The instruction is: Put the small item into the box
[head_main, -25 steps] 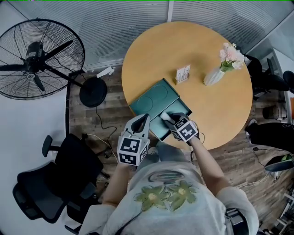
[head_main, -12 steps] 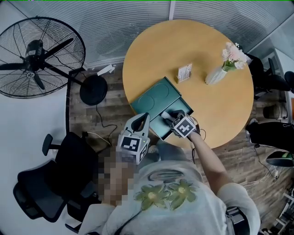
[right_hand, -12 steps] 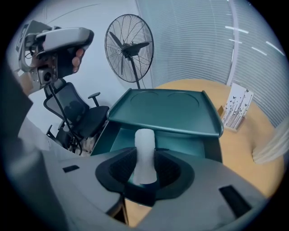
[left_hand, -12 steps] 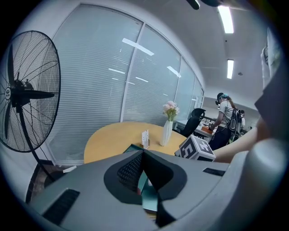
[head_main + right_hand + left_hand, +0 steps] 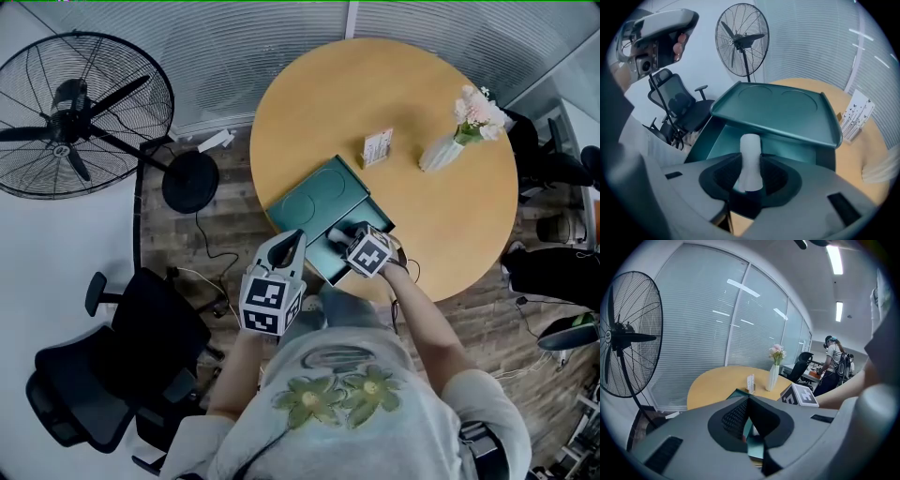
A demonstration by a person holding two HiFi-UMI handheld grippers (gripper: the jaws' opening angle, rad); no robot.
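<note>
An open teal box (image 5: pixel 317 199) lies at the near edge of the round wooden table (image 5: pixel 412 84), its lid (image 5: pixel 778 108) raised and tilted back. My right gripper (image 5: pixel 345 240) hovers over the box's open tray (image 5: pixel 733 140), shut on a small white cylinder (image 5: pixel 750 149) that stands up between its pads. In the head view the cylinder (image 5: pixel 336 234) shows just past the fingertips. My left gripper (image 5: pixel 295 240) hangs off the table's edge, left of the box, shut and holding nothing. From the left gripper view (image 5: pixel 749 398) a strip of the box (image 5: pixel 754 446) shows beyond the joined jaws.
A white vase of pink flowers (image 5: pixel 464 131) and a small card holder (image 5: pixel 375 148) stand farther back on the table. A large floor fan (image 5: pixel 70 117) and a black office chair (image 5: pixel 112 375) are to the left on the floor. A person (image 5: pixel 833 363) stands far off.
My right gripper has crept forward and a little left over the open box, still holding the white cylinder. The left gripper has stayed where it was.
</note>
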